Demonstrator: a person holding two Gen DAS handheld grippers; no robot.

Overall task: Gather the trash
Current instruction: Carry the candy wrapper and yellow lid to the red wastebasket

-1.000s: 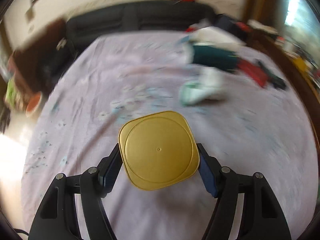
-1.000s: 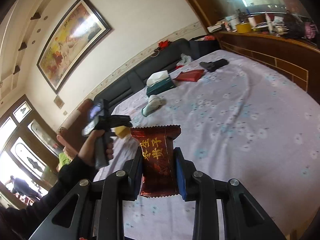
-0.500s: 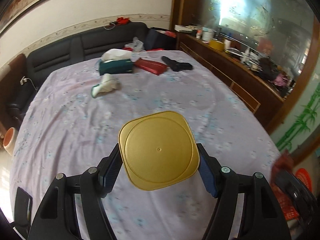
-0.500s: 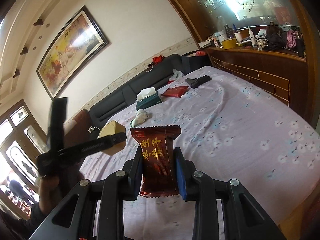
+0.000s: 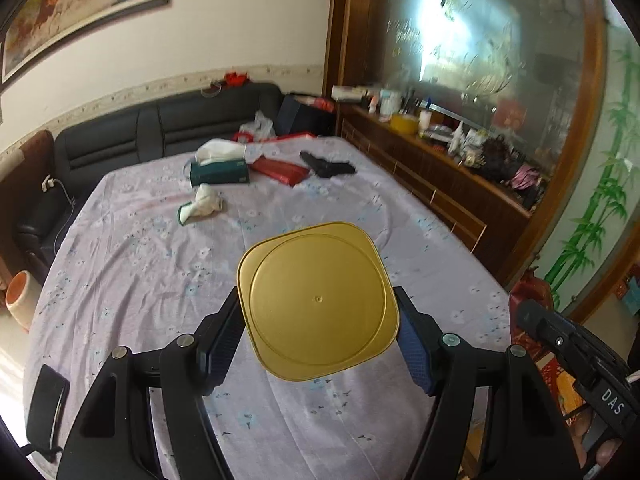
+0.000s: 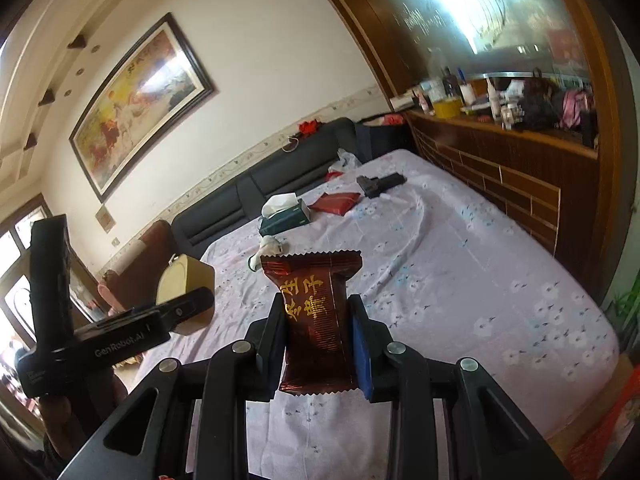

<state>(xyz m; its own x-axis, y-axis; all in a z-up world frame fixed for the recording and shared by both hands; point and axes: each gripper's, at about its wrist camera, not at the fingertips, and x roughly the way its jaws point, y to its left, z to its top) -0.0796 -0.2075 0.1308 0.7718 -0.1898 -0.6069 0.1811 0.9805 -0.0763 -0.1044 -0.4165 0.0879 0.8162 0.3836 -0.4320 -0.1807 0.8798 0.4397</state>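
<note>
Left view: your left gripper (image 5: 318,322) clamps the gold tub (image 5: 316,306) above the bed's (image 5: 140,272) near edge; the tub's body is hidden behind its flat face.

Right view: your right gripper (image 6: 320,338) pinches the wrapper (image 6: 314,320) over the bed, its print blurred.

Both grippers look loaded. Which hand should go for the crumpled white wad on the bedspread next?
Neither yet. The left gripper is clamped on the gold lid and the right gripper on the red snack wrapper. The white wad lies far ahead.
</note>
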